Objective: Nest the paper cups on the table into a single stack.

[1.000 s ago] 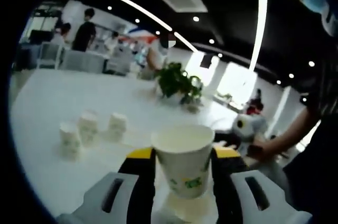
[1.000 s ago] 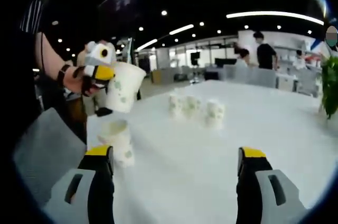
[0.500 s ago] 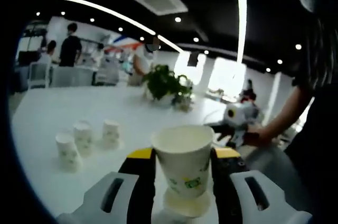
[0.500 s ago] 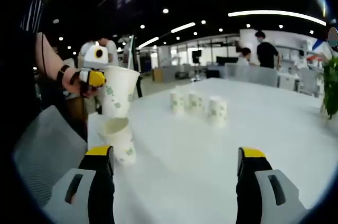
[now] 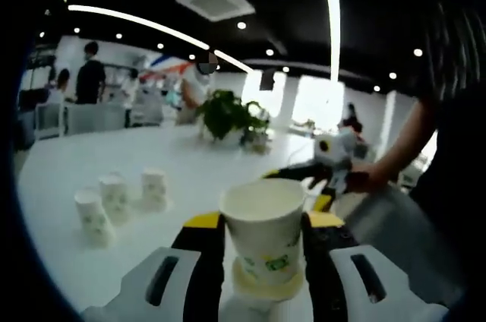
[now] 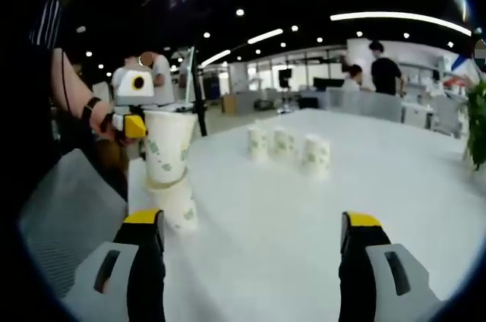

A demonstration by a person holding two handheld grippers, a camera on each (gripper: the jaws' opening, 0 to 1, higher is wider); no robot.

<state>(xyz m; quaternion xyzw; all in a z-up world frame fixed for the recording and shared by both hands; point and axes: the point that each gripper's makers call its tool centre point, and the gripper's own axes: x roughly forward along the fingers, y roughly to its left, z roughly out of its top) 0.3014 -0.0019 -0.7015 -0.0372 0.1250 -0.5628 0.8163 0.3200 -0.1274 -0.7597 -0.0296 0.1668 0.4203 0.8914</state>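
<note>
A paper cup (image 5: 263, 235) is pinched upright between the jaws of the left tool (image 5: 262, 250), and its base appears to be entering the mouth of the standing cup (image 6: 175, 204) near the desk's (image 6: 304, 246) left edge, though the blur leaves the depth of seating uncertain. The right tool (image 6: 250, 261) is held spread and empty above bare desk. Three loose cups (image 6: 287, 147) are grouped farther off, well apart from the stack. For this step, the held cup should be kept vertical, centred on the rim below, lowered straight, and released only once seated.
</note>
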